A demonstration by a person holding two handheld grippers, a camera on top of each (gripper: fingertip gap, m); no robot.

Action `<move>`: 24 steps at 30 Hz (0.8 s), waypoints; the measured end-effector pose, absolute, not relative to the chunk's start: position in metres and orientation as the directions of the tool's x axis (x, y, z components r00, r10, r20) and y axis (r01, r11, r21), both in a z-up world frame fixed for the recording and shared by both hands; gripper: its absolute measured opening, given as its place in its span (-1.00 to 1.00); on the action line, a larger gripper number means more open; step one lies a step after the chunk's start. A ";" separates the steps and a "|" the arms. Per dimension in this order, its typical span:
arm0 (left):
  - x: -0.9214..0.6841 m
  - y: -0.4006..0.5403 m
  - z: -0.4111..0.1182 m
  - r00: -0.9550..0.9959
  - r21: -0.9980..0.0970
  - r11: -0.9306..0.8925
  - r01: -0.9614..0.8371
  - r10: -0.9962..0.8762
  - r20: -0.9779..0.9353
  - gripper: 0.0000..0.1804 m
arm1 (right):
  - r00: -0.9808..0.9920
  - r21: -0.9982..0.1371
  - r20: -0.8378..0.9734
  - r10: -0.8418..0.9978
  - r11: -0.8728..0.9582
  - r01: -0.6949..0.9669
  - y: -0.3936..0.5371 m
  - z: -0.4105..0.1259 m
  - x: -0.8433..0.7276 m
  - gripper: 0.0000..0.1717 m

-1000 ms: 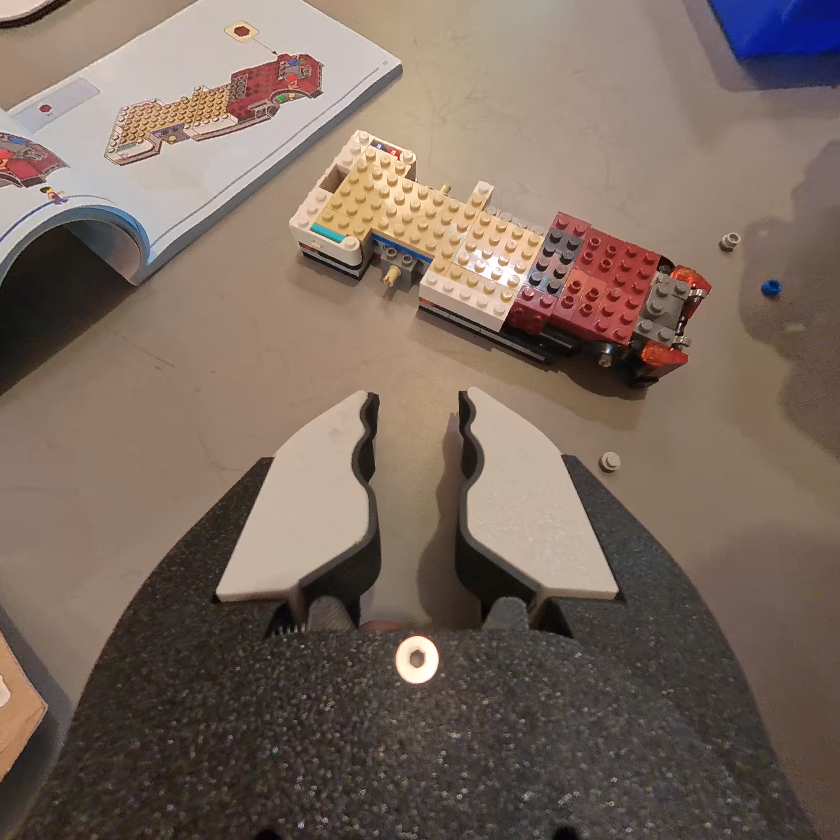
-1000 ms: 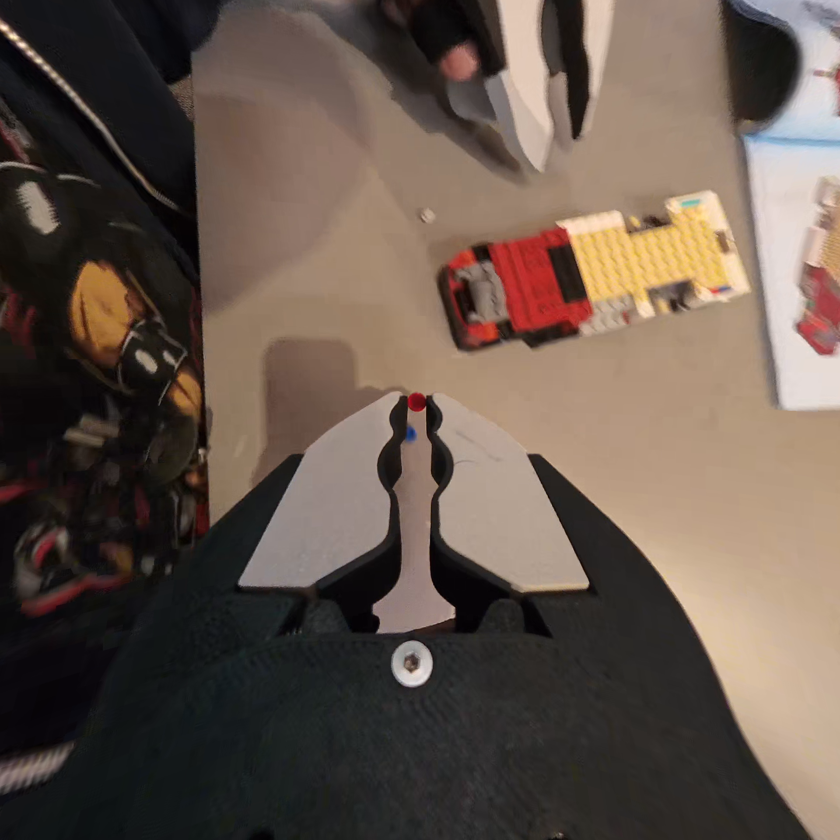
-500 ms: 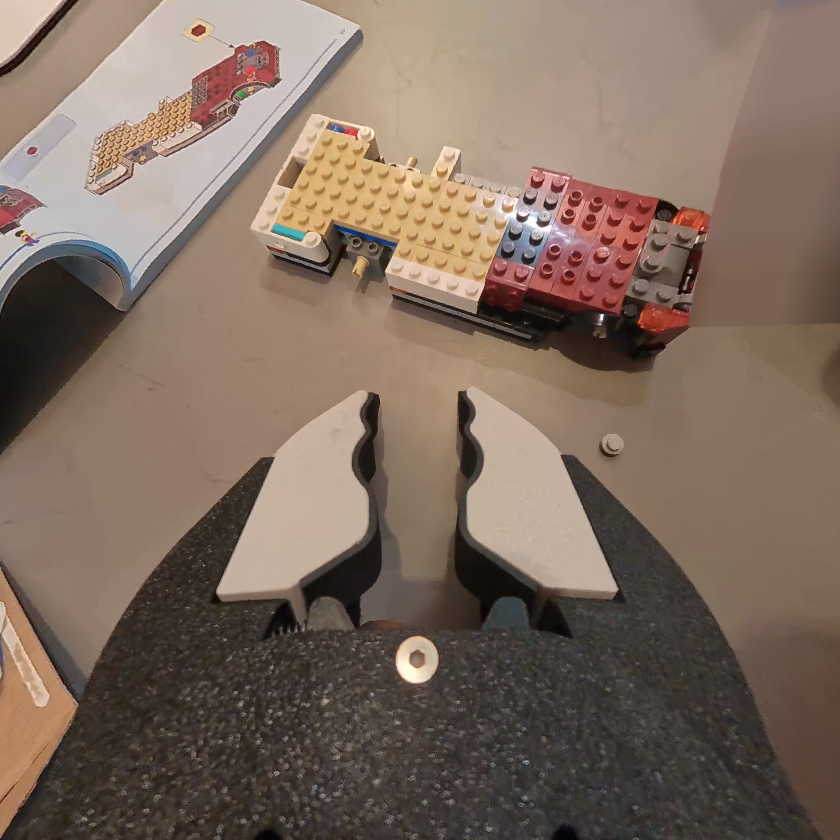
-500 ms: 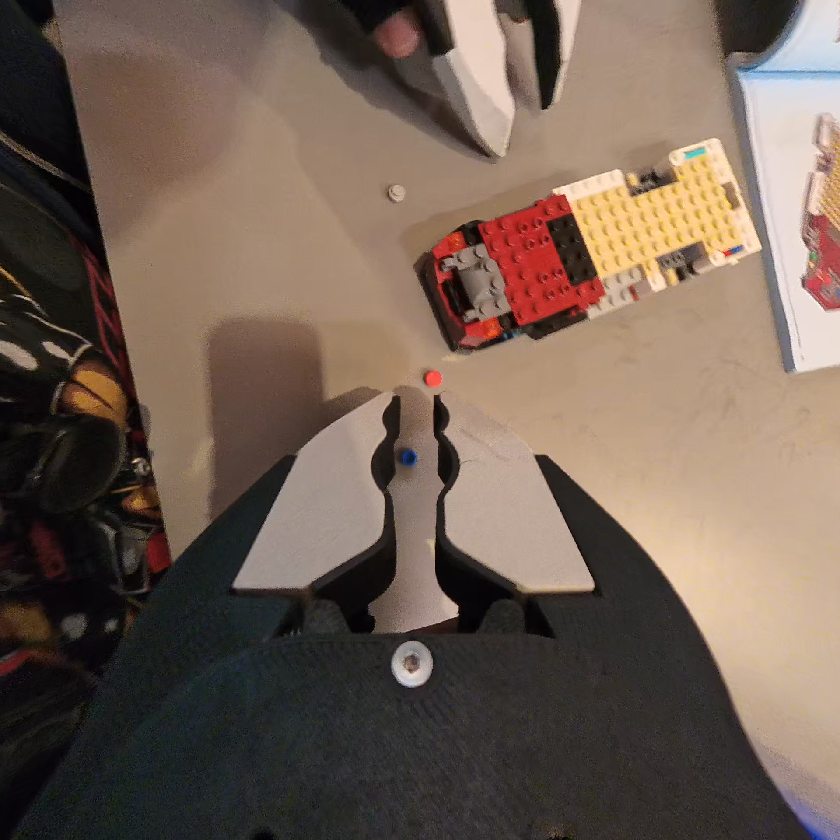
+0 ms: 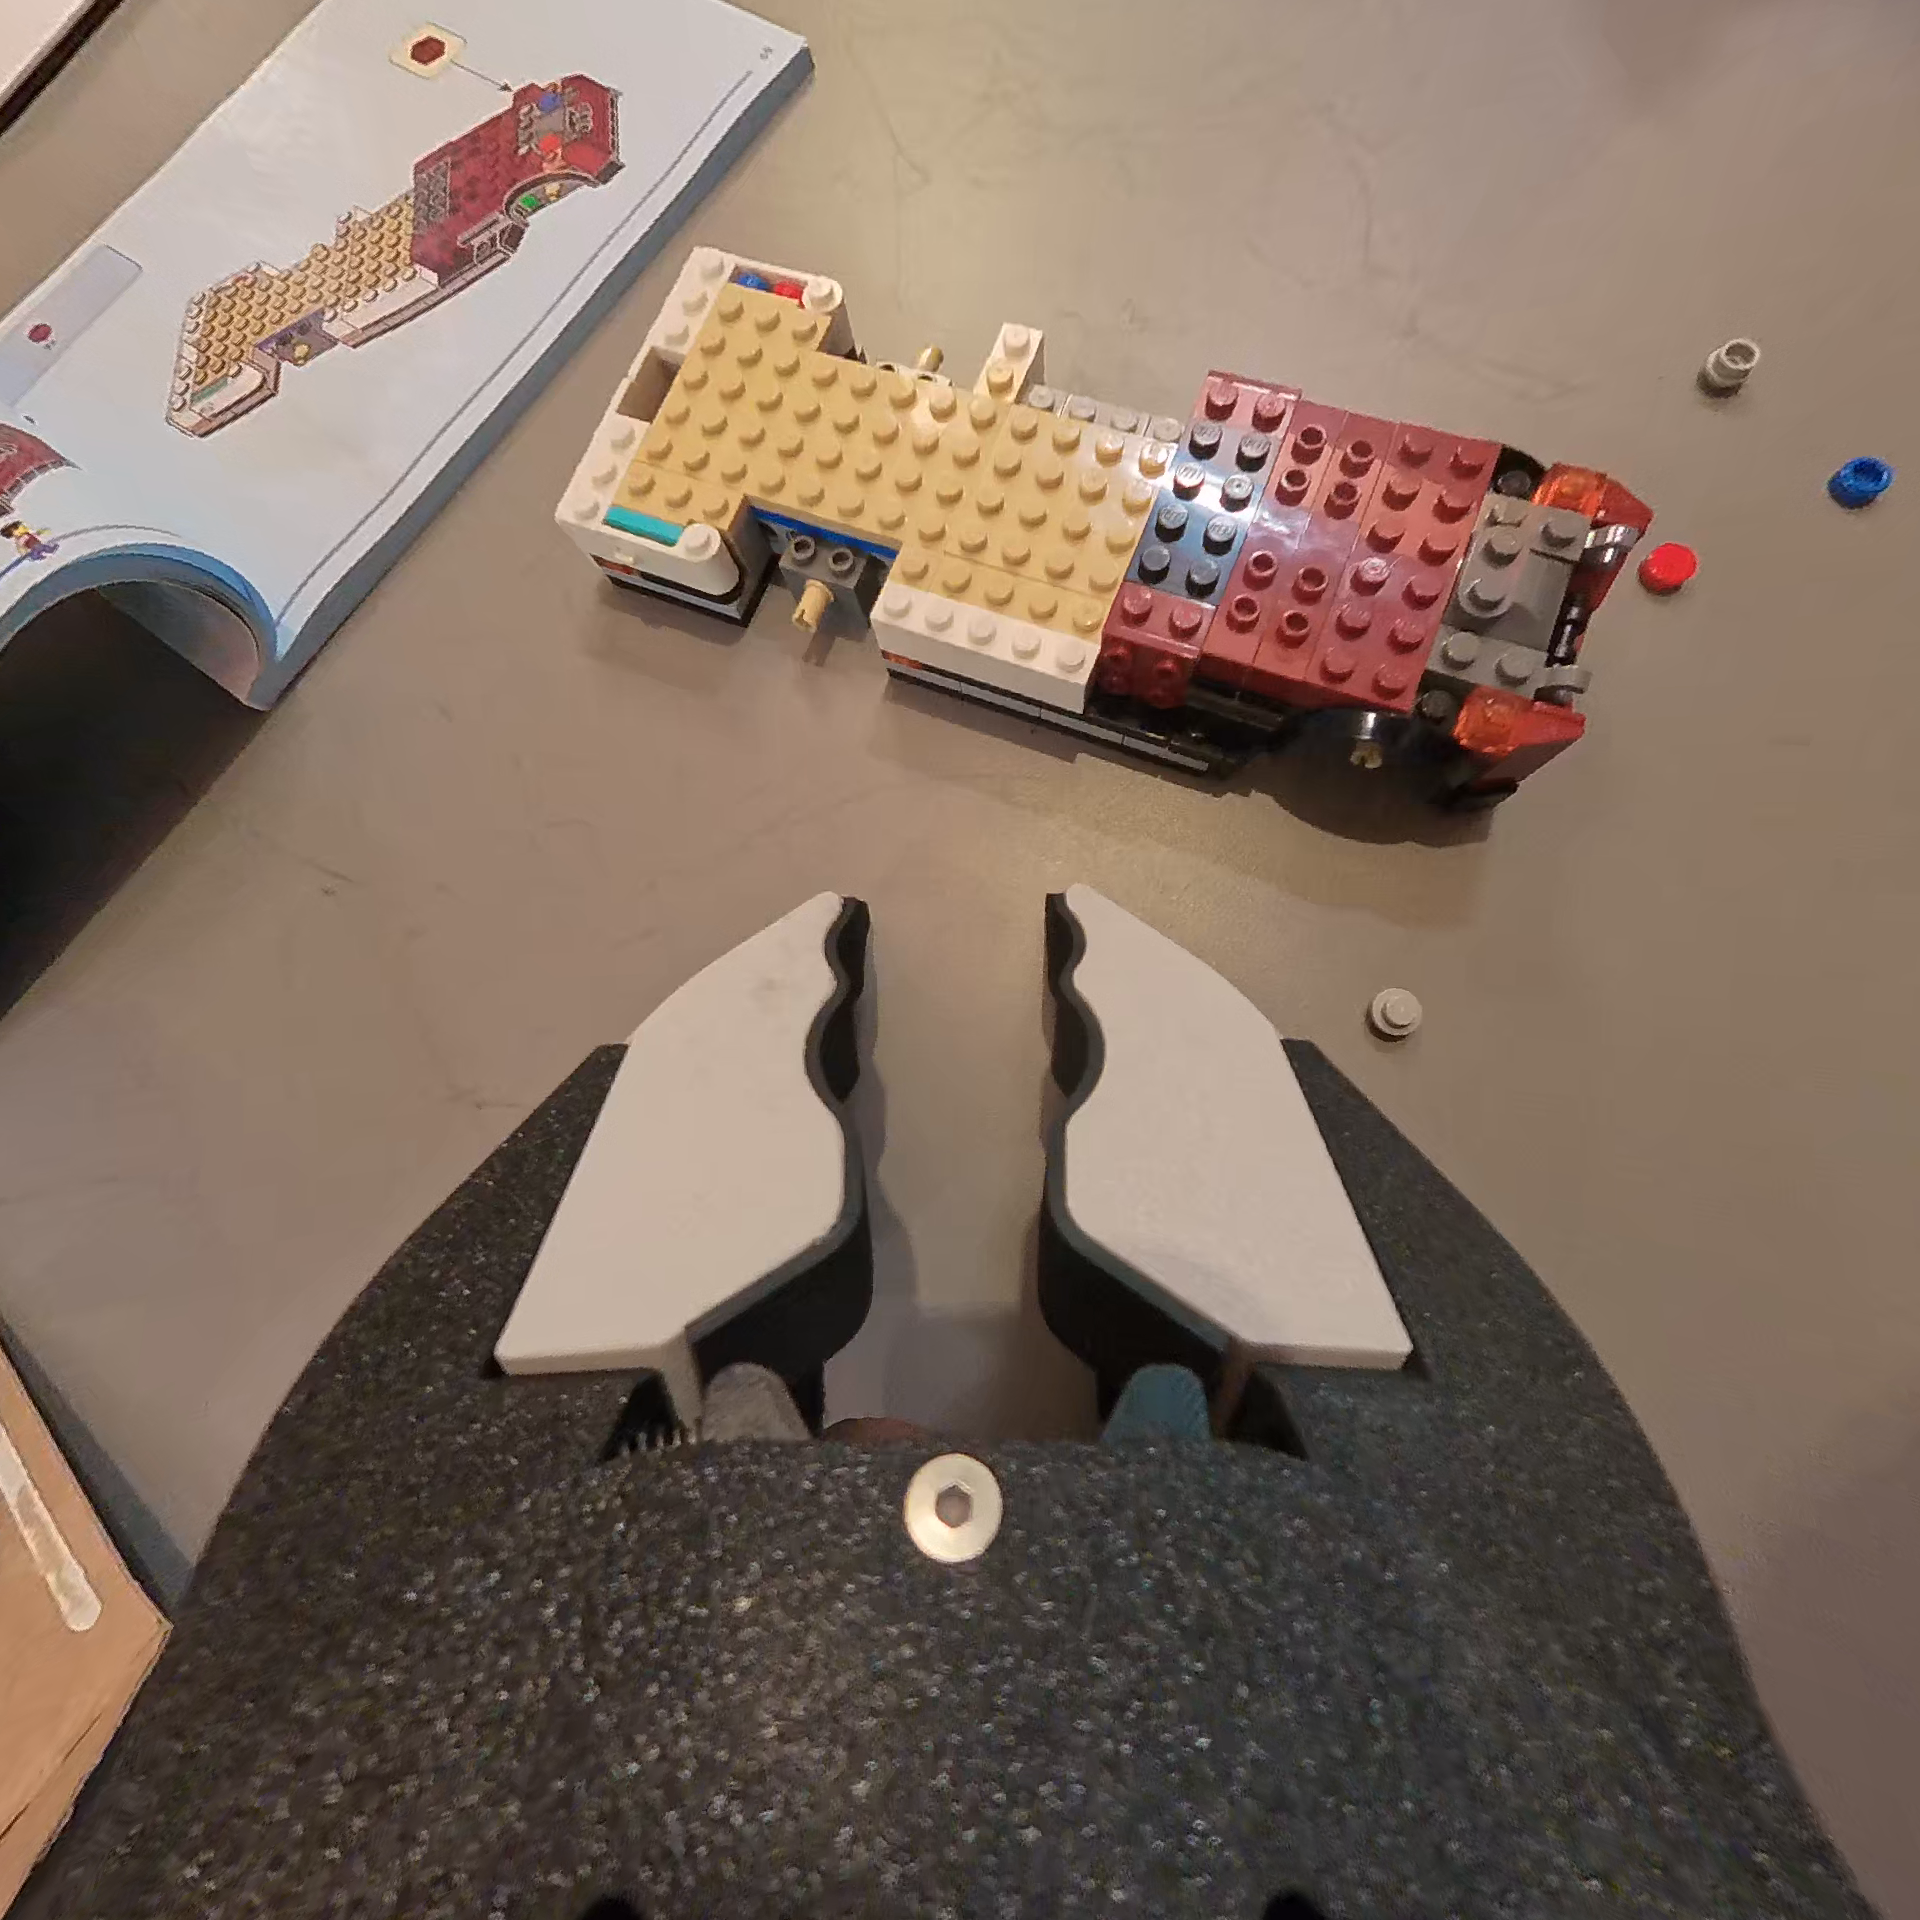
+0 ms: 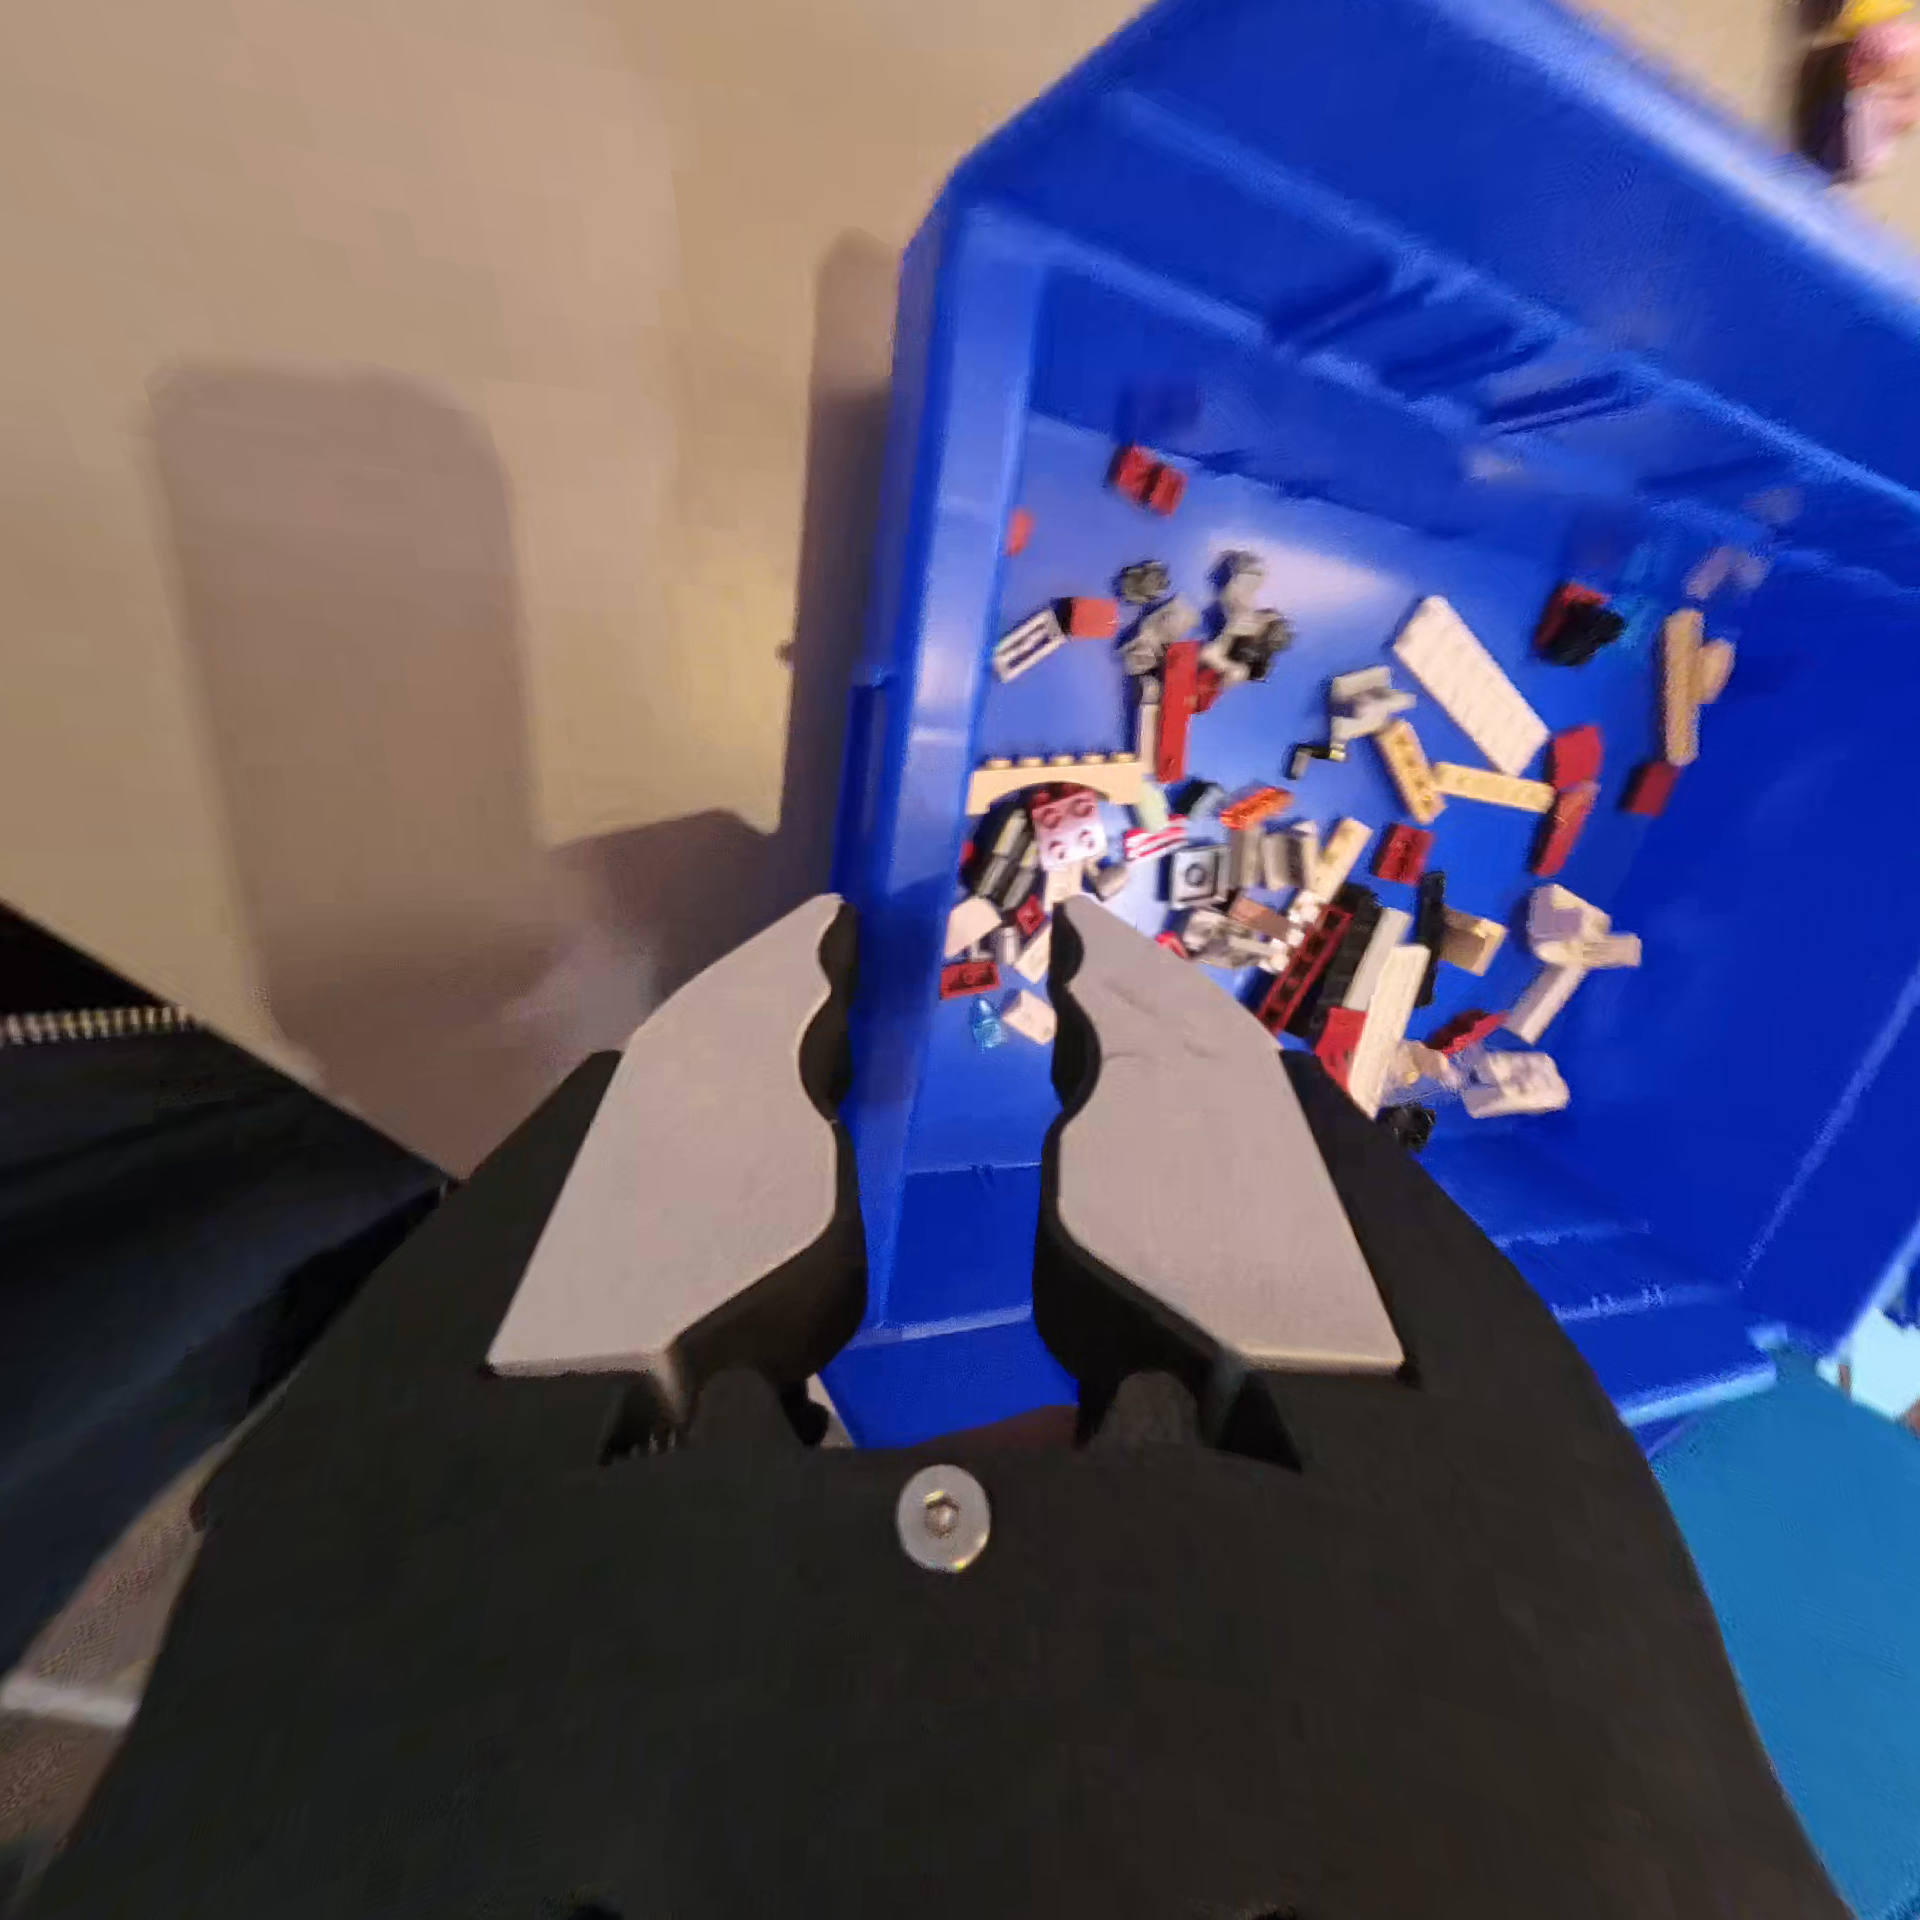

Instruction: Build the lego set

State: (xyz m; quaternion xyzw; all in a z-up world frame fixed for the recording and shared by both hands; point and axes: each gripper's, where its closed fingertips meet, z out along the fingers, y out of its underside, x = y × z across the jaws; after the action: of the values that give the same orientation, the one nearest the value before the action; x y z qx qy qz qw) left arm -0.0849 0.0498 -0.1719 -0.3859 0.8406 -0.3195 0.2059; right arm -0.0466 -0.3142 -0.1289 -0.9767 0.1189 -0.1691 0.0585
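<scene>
In the left wrist view my left gripper [image 5: 954,914] is open and empty, held over bare grey table short of a brick-built vehicle [image 5: 1091,520] with a tan deck, white edges and a dark red front. A small red round stud [image 5: 1669,568] lies by the vehicle's front, a blue stud [image 5: 1858,482] and a grey stud [image 5: 1733,366] beyond it, and another grey stud [image 5: 1395,1011] to the right of my fingers. In the right wrist view my right gripper [image 6: 954,920] is open and empty above the near left rim of a blue bin [image 6: 1299,343] that holds several loose bricks [image 6: 1299,831].
An open instruction booklet [image 5: 343,270] lies at the far left of the table. A brown cardboard edge [image 5: 52,1621] shows at the lower left. In the right wrist view a dark sleeve [image 6: 156,1143] is at the left, and that frame is motion-blurred. Spacing between my two grippers at the tips: around 35 centimetres. To reach the grey stud [image 5: 1395,1011] in a straight line is about 6 centimetres for my left fingers, about 35 centimetres for my right.
My right gripper let go of the red stud on the table by the vehicle's front, opened wide and swung away to the blue bin. My left gripper stayed open and shifted slightly.
</scene>
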 end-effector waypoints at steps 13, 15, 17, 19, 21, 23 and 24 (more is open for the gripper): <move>-0.084 0.051 -0.163 -0.609 -0.742 0.424 -0.519 -0.793 -0.027 -0.62 | 0.923 -0.029 0.368 0.113 -0.991 0.133 -0.311 -0.134 0.025 -0.75; -0.084 0.051 -0.161 -0.610 -0.750 0.413 -0.516 -0.792 -0.017 -0.62 | 0.910 -0.006 0.395 0.127 -0.990 0.140 -0.313 -0.133 0.039 -0.75; -0.084 0.052 -0.157 -0.609 -0.767 0.397 -0.504 -0.793 -0.010 -0.61 | 0.893 0.015 0.432 0.126 -0.991 0.133 -0.315 -0.129 0.048 -0.76; -0.088 0.053 -0.153 -0.607 -0.785 0.376 -0.493 -0.794 0.001 -0.60 | 0.872 0.000 0.474 0.119 -0.991 0.136 -0.311 -0.116 0.051 -0.78; -0.098 0.053 -0.153 -0.612 -0.787 0.354 -0.506 -0.790 0.038 -0.59 | 0.858 -0.046 0.502 0.110 -0.987 0.153 -0.298 -0.102 0.047 -0.78; -0.110 0.049 -0.152 -0.632 -0.789 0.358 -0.499 -0.774 0.048 -0.58 | 0.862 -0.121 0.490 0.130 -0.969 0.215 -0.274 -0.095 0.032 -0.79; -0.117 0.046 -0.152 -0.648 -0.791 0.370 -0.487 -0.761 0.043 -0.57 | 0.872 -0.167 0.467 0.148 -0.953 0.252 -0.258 -0.096 0.020 -0.78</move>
State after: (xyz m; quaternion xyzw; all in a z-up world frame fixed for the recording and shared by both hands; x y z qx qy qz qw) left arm -0.1168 0.0464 -0.1516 -0.3849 0.8106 -0.4085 0.1671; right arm 0.0203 -0.2583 -0.0963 -0.9608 -0.1040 -0.2311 0.1121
